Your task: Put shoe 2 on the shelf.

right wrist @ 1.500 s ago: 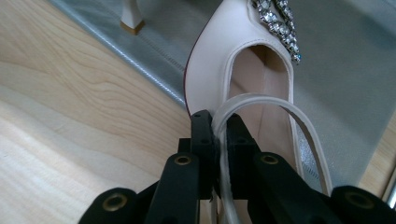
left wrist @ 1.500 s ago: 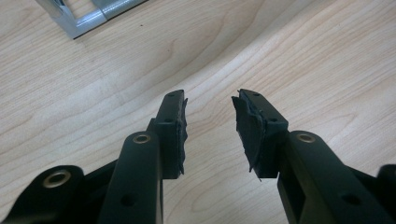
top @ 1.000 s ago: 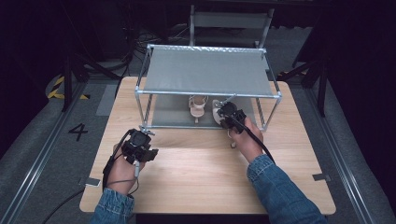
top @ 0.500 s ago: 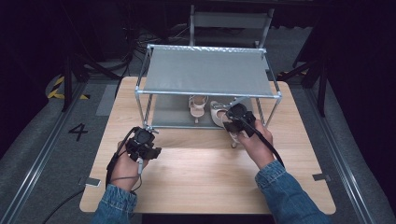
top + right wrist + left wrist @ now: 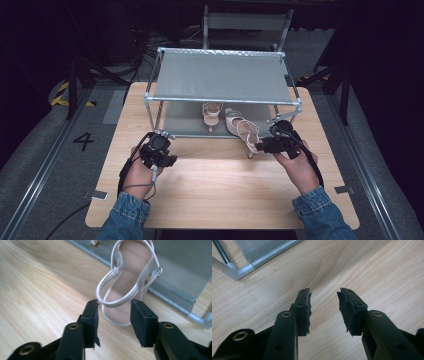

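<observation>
Two pale strappy high-heeled sandals rest on the lower shelf of a metal shoe rack (image 5: 222,101). The left sandal (image 5: 212,114) lies fully on the shelf. The right sandal (image 5: 242,130) juts out over the table with its heel (image 5: 250,151) at the shelf's front edge. My right gripper (image 5: 260,146) is open just right of that heel. In the right gripper view, the sandal's back strap (image 5: 117,293) curves just beyond the tips of my right gripper (image 5: 113,312), untouched. My left gripper (image 5: 159,155) (image 5: 323,306) is open over bare wood near the rack's front-left leg (image 5: 235,272).
The rack's grey upper shelf (image 5: 222,75) overhangs the sandals, and its front posts stand at both sides. The wooden table (image 5: 220,190) has free room between my hands and toward its near edge. A chair (image 5: 247,22) stands behind the rack.
My right gripper has drawn back from under the rack, moving right and toward me, and now sits by the right sandal's heel. The left gripper shifted slightly nearer to me.
</observation>
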`<move>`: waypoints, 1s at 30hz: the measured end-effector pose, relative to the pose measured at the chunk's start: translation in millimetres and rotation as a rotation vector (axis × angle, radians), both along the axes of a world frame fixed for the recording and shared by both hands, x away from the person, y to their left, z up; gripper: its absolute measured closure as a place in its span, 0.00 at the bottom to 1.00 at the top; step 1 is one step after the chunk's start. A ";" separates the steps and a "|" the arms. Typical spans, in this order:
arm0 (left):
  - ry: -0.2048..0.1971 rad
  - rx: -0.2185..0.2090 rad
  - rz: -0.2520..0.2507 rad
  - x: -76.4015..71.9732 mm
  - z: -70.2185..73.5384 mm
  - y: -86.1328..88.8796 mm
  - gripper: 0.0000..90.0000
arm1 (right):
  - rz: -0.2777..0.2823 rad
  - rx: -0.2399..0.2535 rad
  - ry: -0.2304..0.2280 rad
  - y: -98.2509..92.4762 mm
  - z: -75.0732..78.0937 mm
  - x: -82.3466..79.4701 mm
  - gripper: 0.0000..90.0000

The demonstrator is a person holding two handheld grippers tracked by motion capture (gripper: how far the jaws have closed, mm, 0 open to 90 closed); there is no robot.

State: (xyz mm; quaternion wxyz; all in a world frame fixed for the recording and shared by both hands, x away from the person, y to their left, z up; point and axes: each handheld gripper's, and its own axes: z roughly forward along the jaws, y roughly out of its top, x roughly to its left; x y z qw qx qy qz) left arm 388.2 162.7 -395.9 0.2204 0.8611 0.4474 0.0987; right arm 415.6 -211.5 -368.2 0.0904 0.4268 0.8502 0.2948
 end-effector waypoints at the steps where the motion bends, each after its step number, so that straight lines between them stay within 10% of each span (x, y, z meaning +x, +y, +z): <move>1: 0.000 -0.001 0.000 0.9 0.2 -1.1 0.68 | -0.002 -0.002 0.001 -1.9 -0.2 -2.5 0.63; 16: 0.004 -0.005 -0.017 6.9 0.0 -5.0 0.67 | -0.053 -0.091 0.070 -14.9 -42.1 -11.7 0.67; 30: 0.005 -0.001 -0.005 3.4 -2.1 -0.8 0.67 | -0.021 -0.071 0.002 11.0 -76.6 -3.6 0.71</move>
